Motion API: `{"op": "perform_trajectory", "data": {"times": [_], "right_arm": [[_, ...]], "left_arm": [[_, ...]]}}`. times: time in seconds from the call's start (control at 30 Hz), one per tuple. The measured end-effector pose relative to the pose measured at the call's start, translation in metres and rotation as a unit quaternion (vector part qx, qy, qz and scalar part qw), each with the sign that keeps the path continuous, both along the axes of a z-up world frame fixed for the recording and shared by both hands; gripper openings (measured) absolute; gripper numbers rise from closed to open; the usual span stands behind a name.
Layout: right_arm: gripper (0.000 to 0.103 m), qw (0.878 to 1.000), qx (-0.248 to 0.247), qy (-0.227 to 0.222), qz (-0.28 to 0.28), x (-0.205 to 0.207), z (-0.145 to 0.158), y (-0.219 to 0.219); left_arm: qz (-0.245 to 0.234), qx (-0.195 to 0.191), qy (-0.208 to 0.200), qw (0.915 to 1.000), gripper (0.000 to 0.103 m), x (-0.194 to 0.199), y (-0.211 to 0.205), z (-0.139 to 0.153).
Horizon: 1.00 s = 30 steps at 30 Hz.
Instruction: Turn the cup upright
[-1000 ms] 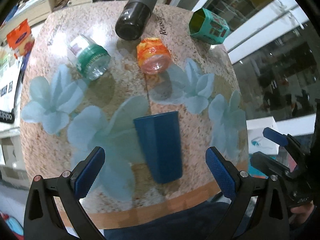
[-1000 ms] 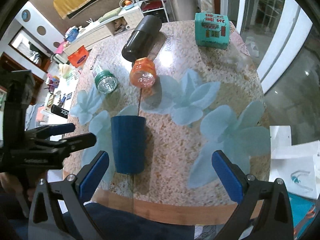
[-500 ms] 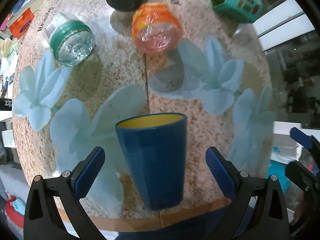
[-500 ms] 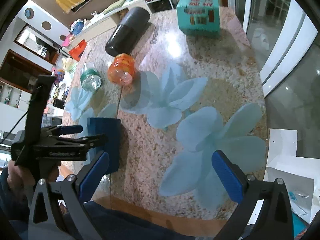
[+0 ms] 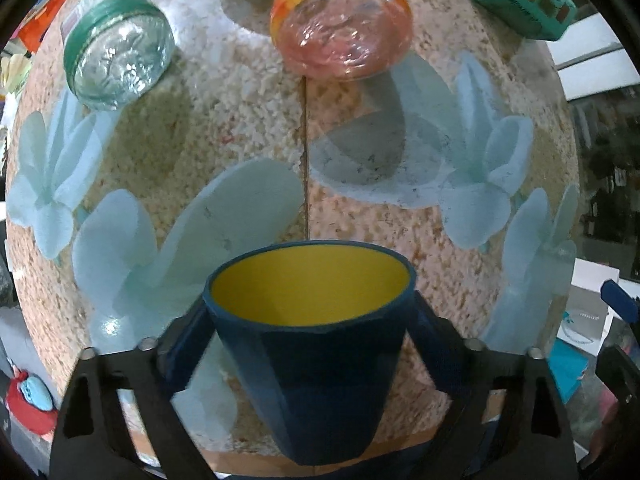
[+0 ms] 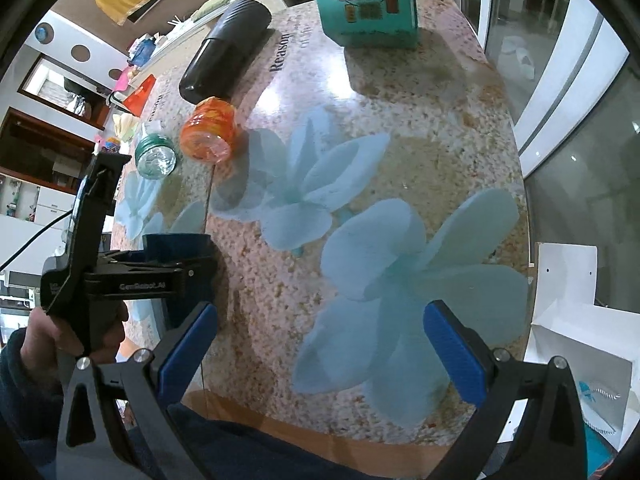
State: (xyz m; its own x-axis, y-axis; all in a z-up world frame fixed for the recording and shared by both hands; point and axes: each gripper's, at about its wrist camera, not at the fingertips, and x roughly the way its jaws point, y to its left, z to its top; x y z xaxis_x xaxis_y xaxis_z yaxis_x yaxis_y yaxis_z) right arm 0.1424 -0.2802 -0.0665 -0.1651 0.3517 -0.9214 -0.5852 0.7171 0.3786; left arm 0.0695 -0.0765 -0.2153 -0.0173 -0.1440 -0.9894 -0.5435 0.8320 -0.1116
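The cup (image 5: 316,364) is dark blue outside and yellow inside. It stands mouth up at the near edge of the table (image 5: 256,96). My left gripper (image 5: 308,344) is shut on the cup, one finger on each side of it below the rim. In the right wrist view the cup (image 6: 176,242) shows at the left, partly hidden behind the left gripper (image 6: 160,268). My right gripper (image 6: 320,344) is open and empty, above the table's near right part, apart from the cup.
An orange bottle (image 5: 340,20), a green-labelled clear bottle (image 5: 118,56), a black cylinder (image 6: 226,60) and a teal box (image 6: 368,4) lie at the far half of the table. White boxes (image 6: 580,344) sit off the right edge.
My left gripper moved in around the cup and its fingers closed on it. The cup now shows its yellow mouth. My right gripper drew back to the right.
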Motion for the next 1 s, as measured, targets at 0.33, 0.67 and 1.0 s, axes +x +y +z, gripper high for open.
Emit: {"op": "perform_trajectory", "data": {"times": [0.33, 0.67, 1.0], "right_arm": [[0.103, 1.000, -0.005, -0.003, 0.000, -0.002, 0.000, -0.001], [0.103, 1.000, 0.006, -0.013, 0.003, -0.009, 0.008, 0.003], [0.103, 0.999, 0.033, -0.021, 0.031, -0.022, 0.021, 0.014]], "left_arm": [[-0.003, -0.005, -0.014, 0.9999, 0.076, -0.015, 0.000, -0.012], [-0.041, 0.027, -0.060, 0.9970, 0.076, -0.026, -0.004, 0.023], [-0.051, 0.083, -0.135, 0.9860, 0.076, -0.058, -0.011, 0.052]]}}
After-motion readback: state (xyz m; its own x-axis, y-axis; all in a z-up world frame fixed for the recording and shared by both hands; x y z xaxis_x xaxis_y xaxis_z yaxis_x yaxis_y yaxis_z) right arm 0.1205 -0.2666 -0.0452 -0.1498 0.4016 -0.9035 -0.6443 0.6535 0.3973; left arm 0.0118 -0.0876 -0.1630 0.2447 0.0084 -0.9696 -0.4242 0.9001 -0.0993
